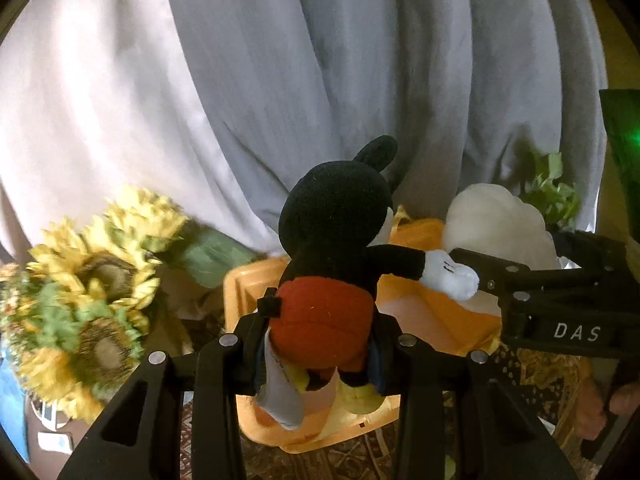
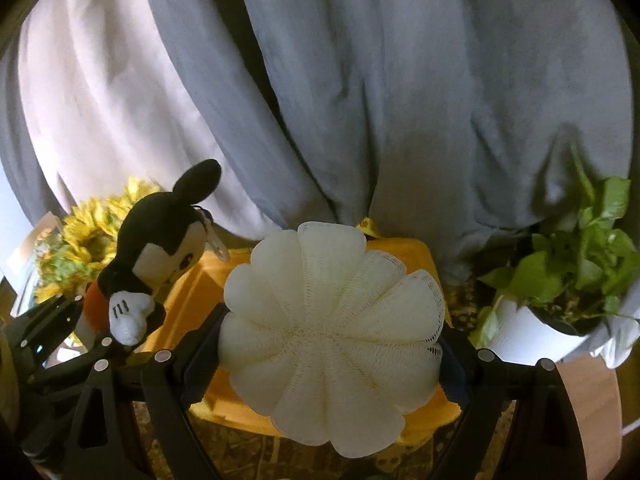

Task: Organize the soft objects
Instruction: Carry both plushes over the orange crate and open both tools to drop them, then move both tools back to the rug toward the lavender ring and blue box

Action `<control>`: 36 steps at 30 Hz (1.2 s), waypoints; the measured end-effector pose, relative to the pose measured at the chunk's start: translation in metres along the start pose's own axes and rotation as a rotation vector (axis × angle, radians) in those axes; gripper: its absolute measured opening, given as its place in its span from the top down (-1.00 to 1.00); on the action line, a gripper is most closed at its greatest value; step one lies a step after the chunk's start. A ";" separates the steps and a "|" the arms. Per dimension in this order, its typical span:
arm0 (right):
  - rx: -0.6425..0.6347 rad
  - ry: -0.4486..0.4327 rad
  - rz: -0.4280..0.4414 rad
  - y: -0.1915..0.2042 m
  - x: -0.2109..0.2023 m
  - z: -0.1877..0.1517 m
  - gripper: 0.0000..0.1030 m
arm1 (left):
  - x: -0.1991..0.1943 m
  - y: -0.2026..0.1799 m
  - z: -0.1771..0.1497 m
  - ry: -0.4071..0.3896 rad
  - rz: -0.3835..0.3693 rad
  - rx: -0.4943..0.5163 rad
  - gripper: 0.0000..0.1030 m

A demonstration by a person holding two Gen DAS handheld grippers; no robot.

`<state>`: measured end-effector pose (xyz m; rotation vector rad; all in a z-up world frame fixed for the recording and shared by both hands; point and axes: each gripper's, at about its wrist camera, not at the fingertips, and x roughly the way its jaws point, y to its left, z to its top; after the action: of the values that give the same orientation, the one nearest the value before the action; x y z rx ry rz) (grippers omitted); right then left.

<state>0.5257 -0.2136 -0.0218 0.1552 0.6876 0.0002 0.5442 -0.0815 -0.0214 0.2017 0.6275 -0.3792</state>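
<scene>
My left gripper [image 1: 320, 344] is shut on a Mickey Mouse plush [image 1: 332, 264] at its red shorts and holds it upright over a yellow bin [image 1: 240, 292]. The plush also shows at the left of the right wrist view [image 2: 160, 248]. My right gripper [image 2: 332, 348] is shut on a white mesh bath sponge [image 2: 332, 340] and holds it above the same yellow bin [image 2: 404, 256]. The sponge [image 1: 496, 220] and the right gripper [image 1: 476, 276] also show in the left wrist view, just right of the plush's white hand.
Grey and white curtains [image 2: 360, 100] hang close behind. Artificial sunflowers [image 1: 92, 288] stand at the left. A green potted plant [image 2: 568, 264] in a white pot stands at the right. A patterned brown cloth [image 1: 340, 460] covers the table beneath the bin.
</scene>
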 end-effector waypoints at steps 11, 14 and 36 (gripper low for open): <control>0.039 0.247 0.014 -0.021 0.085 0.010 -0.81 | 0.079 0.001 0.003 0.217 -0.009 0.058 0.23; 0.047 0.308 0.006 -0.025 0.102 0.005 -0.82 | 0.095 0.000 -0.003 0.277 -0.003 0.080 0.09; -0.031 0.074 -0.125 -0.013 0.002 0.021 -0.83 | 0.008 0.004 -0.004 0.150 0.068 -0.068 -0.65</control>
<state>0.5402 -0.2291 -0.0089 0.0829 0.7694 -0.1036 0.5495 -0.0790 -0.0287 0.1867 0.7783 -0.2784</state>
